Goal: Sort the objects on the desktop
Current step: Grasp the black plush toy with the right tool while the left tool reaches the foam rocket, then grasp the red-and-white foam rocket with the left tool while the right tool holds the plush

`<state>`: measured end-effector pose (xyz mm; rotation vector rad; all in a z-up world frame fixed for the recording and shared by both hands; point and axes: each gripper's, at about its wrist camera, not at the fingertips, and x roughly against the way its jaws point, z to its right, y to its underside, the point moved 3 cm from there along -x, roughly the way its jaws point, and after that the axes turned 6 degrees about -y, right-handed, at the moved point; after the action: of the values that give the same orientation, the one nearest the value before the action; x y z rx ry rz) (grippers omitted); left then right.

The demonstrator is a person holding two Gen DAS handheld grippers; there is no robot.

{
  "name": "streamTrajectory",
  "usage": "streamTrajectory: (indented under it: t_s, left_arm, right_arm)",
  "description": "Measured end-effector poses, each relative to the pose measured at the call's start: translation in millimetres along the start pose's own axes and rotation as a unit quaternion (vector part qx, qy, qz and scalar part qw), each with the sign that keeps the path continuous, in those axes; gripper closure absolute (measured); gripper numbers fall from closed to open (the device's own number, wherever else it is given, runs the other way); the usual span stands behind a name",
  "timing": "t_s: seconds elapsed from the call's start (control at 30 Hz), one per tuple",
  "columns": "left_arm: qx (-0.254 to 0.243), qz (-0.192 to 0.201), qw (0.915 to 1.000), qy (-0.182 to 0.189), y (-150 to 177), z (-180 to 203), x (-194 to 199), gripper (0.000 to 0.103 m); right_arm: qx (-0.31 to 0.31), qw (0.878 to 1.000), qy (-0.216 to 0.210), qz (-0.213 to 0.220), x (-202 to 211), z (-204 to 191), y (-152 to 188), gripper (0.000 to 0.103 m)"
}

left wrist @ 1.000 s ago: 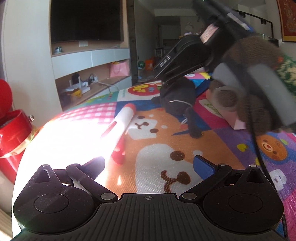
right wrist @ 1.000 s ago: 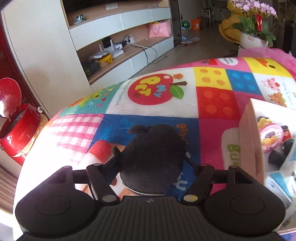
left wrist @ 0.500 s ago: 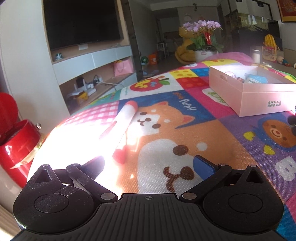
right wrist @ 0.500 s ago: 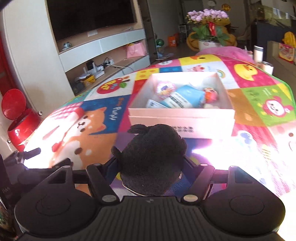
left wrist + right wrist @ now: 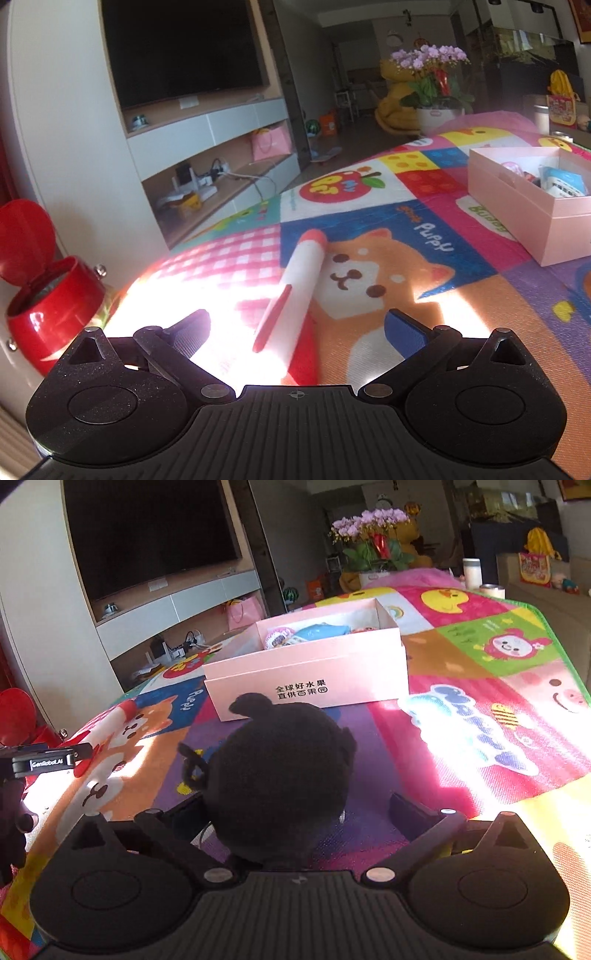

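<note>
- far left, beside the table edge, a red bin (image 5: 48, 295) stands with its lid flipped up; it takes no visible part in the sorting.
- the left gripper (image 5: 295, 328) is spread wide and holds nothing; it sits low over the mat with the red-and-white marker (image 5: 299, 295) lying between its fingers, untouched by either pad as far as the view shows.
- the marker lies flat on the mat, partly in hard sun glare, well apart from the box; by the look of it, this is the item left to sort.
- the right gripper (image 5: 291, 808) has a black plush toy (image 5: 280, 782) between its fingers; the left finger seems pressed into the plush while the right pad shows a gap, so whether it is truly clamped cannot be told.
- the plush is held in front of the pink box (image 5: 306, 668), on the near side of its front wall and not yet over the opening.
- the box already holds several small packets and toys, so part of the sorting looks done; the plush and the marker appear to remain.
- the surface is a bright cartoon play mat (image 5: 424, 295) with strong sunlit patches.
- beyond it: a wall tv over open shelves, a potted orchid (image 5: 432, 74) and a dim hallway.
</note>
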<state>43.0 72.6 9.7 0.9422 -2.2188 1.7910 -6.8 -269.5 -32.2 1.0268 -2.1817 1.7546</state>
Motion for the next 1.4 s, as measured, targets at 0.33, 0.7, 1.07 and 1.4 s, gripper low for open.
streamTrajectory:
  t_s: [0.33,0.7,1.07,1.4]
  left_arm:
    - [-0.003,-0.04,0.9989,0.026,4.3,6.0,-31.6,0.055]
    - [0.01,0.016,0.9842,0.176,9.8,31.5,69.0,0.071]
    - [-0.003,-0.018,0.9636,0.267,31.3,63.4,88.0,0.002]
    - [-0.017,-0.047,0.9864,0.157,42.9,56.0,65.7,0.0]
  right_arm:
    - [-0.01,1.0,-0.007,0.003,1.0,1.1,1.7,0.0]
    - [0.002,1.0,0.007,-0.008,-1.9,-3.9,1.9,0.0]
    - [0.036,0.998,0.037,-0.041,-9.9,-13.7,1.0,0.0]
    - [0.057,0.996,0.029,-0.062,-9.4,-17.0,1.2,0.0]
